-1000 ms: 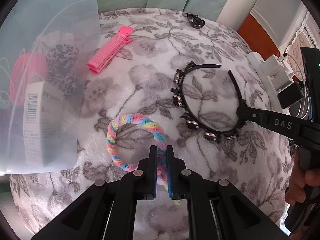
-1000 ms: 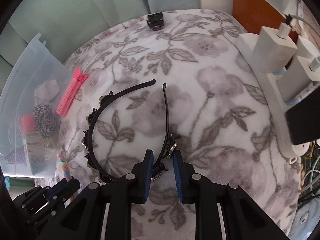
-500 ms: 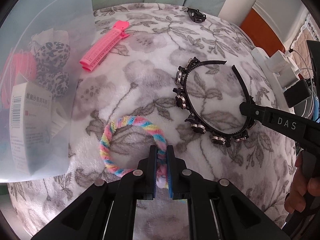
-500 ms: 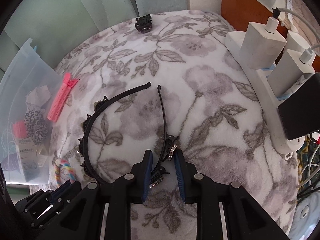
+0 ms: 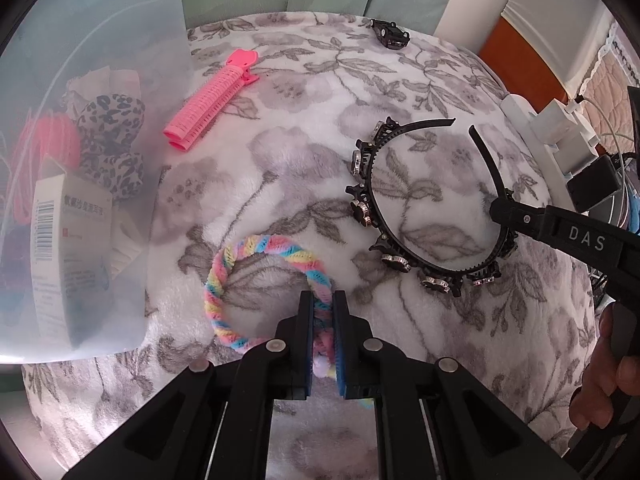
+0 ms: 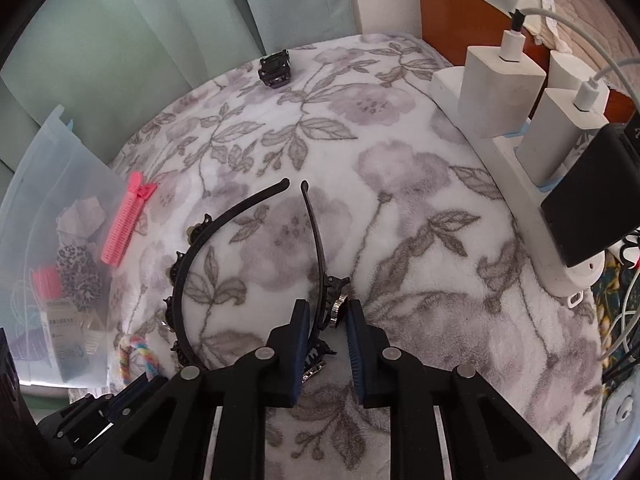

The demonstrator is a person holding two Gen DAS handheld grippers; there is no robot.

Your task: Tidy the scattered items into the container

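My left gripper (image 5: 322, 300) is shut on a rainbow braided hair tie (image 5: 224, 272) that hangs just over the floral blanket, right of the clear plastic container (image 5: 100, 60). My right gripper (image 6: 328, 312) is shut on the right arm of a black jewelled headband (image 6: 188, 264), also in the left wrist view (image 5: 372, 216). A pink hair roller clip (image 5: 208, 100) lies by the container's rim, and a small black claw clip (image 5: 390, 34) lies at the far edge.
The container holds a leopard scrunchie (image 5: 112, 140), a white box (image 5: 68, 248) and pink items. A white power strip (image 6: 532, 184) with chargers and a black adapter runs along the right edge. Green curtains hang behind the blanket.
Both grippers have lifted slightly with their items. The hair tie and headband have shifted a little towards the container. The jaws stay shut.
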